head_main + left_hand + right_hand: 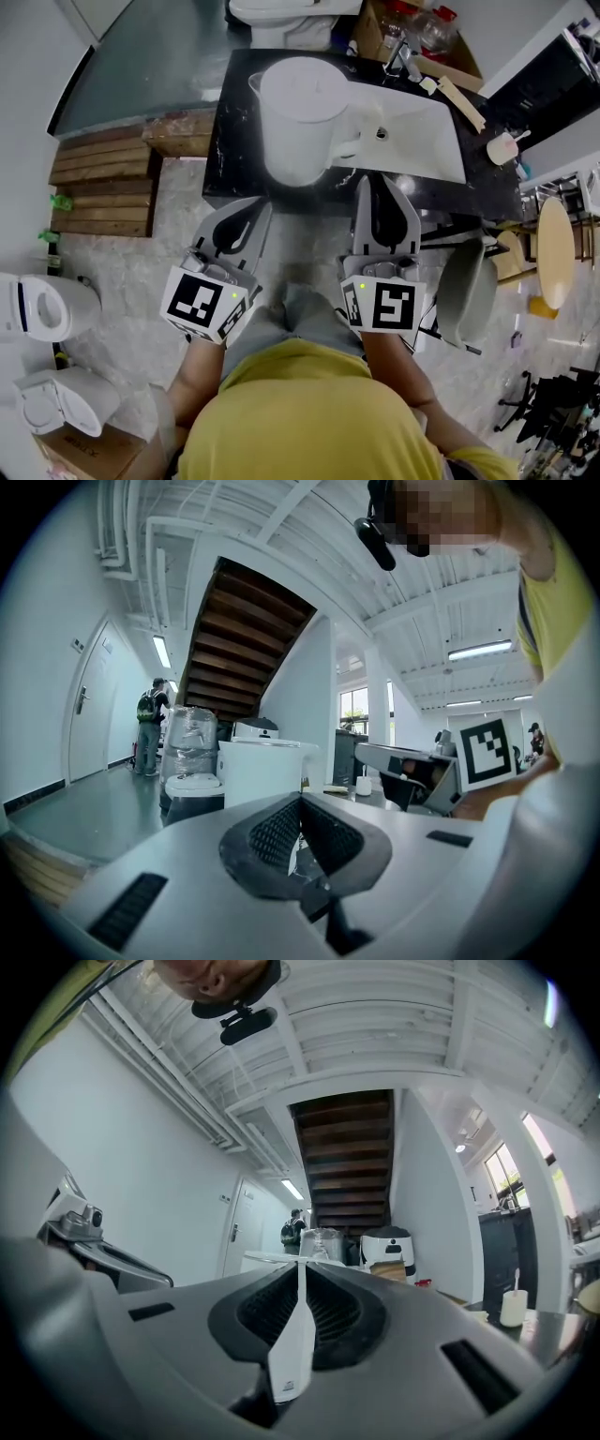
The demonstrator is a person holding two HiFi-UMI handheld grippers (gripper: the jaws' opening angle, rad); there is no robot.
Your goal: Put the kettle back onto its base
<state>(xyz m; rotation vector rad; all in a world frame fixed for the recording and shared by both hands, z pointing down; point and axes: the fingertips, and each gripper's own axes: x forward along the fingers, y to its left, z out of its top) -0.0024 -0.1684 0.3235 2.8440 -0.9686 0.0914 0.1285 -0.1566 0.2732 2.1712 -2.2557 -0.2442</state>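
Observation:
A white kettle [298, 122] stands upright on the black counter [230, 159], left of the sink, its handle turned toward the sink. No separate base shows under or beside it. In the left gripper view the kettle [262, 772] stands straight ahead, beyond the jaws. My left gripper [261, 201] hangs in front of the counter edge, just short of the kettle, shut with nothing in it [300, 799]. My right gripper [380, 178] is at the sink's front rim, below the handle and apart from it. Its jaws [300, 1262] meet at the tips, with only a thin white slit between them.
A white sink [422, 131] with a tap [403, 61] fills the counter's right half, and a white cup [502, 148] stands at its right end. On the floor are wooden pallets [98, 187] at the left, toilets [47, 309] and a grey chair [464, 291]. A person [147, 724] stands far off.

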